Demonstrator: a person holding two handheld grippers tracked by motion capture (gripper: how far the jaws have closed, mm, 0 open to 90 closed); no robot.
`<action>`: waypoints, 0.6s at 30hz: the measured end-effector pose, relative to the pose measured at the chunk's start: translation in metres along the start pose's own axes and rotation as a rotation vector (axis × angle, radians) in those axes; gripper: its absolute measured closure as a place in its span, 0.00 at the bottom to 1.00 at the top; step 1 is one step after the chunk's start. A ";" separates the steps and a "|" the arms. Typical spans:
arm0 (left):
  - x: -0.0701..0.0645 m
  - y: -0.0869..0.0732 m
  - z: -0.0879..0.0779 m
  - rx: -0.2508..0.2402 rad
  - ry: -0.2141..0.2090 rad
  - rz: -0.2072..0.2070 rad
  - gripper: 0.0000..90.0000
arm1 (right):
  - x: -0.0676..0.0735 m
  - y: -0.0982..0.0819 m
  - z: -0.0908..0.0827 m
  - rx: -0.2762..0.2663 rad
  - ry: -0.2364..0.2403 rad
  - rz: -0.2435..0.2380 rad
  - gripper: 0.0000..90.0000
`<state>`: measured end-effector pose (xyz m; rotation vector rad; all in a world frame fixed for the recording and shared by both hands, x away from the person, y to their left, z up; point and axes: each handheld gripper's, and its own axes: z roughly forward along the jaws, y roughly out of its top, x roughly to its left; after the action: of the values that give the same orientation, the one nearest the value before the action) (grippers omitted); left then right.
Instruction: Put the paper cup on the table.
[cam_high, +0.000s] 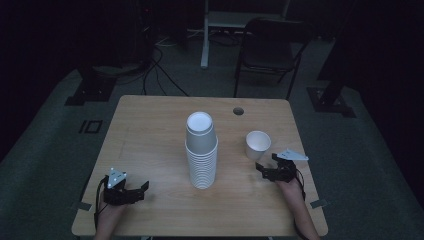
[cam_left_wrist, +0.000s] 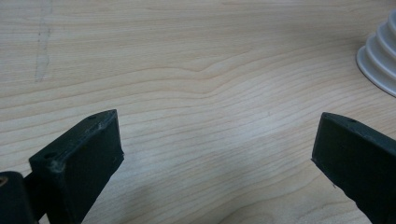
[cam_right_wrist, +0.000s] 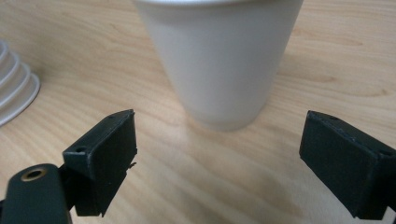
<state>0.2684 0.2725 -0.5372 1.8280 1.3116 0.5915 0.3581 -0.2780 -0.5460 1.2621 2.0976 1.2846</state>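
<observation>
A tall stack of white foam cups (cam_high: 201, 152) stands upside down at the middle of the wooden table (cam_high: 150, 130); its base rims show as the stack (cam_left_wrist: 380, 63) and the stack (cam_right_wrist: 11, 91) in the gripper views. A single white cup (cam_high: 258, 144) stands upright to its right, seen close as the cup (cam_right_wrist: 219, 56). My right gripper (cam_high: 266, 169) rests just in front of that cup, open, jaws wide and short of it (cam_right_wrist: 217, 158). My left gripper (cam_high: 142, 191) lies open at the front left, with bare wood between its jaws (cam_left_wrist: 217, 154).
A round cable hole (cam_high: 238, 110) sits near the table's far edge. Beyond the table stand a black chair (cam_high: 270, 50), a white desk leg (cam_high: 204, 35) and cables on the dark floor.
</observation>
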 end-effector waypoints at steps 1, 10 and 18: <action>0.000 0.000 0.000 0.000 0.001 -0.001 0.02 | 0.000 -0.001 -0.002 0.003 0.005 -0.003 0.12; 0.000 -0.001 -0.001 0.003 -0.006 0.002 0.02 | 0.004 -0.011 -0.018 0.002 0.002 0.004 0.12; 0.000 -0.002 0.000 0.012 0.002 0.004 0.02 | 0.008 -0.021 -0.034 0.019 0.009 -0.005 0.12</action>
<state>0.2670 0.2728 -0.5389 1.8409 1.3152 0.5887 0.3204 -0.2922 -0.5455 1.2598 2.1229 1.2737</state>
